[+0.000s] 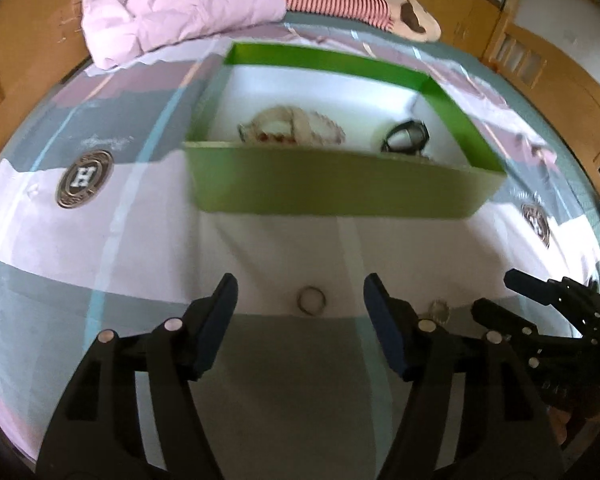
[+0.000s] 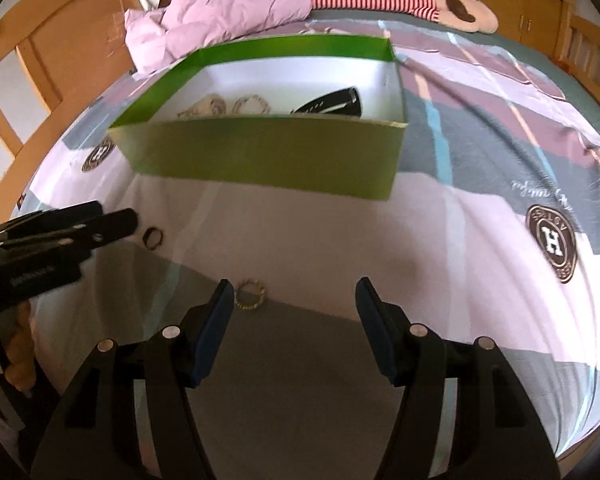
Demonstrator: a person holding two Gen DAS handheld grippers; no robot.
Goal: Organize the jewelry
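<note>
— Where's the jewelry right now?

— Two rings lie on the bed [image 1: 260, 264] in front of the green box [image 1: 332, 184], toward the near edge. The plain ring [image 1: 311, 300] sits on the cover between the fingers of my left claw [image 1: 300, 300], untouched. The twisted gold ring [image 2: 251, 294] lies just beside the left finger of my right claw [image 2: 294, 300].

— Are you gripping anything?

— No. Both claws are released, with nothing pinched in either.

— And the box?

— It sits open mid-bed, holding pale beaded pieces [image 1: 296, 128] and a dark item [image 1: 406, 140] I can't identify.
</note>
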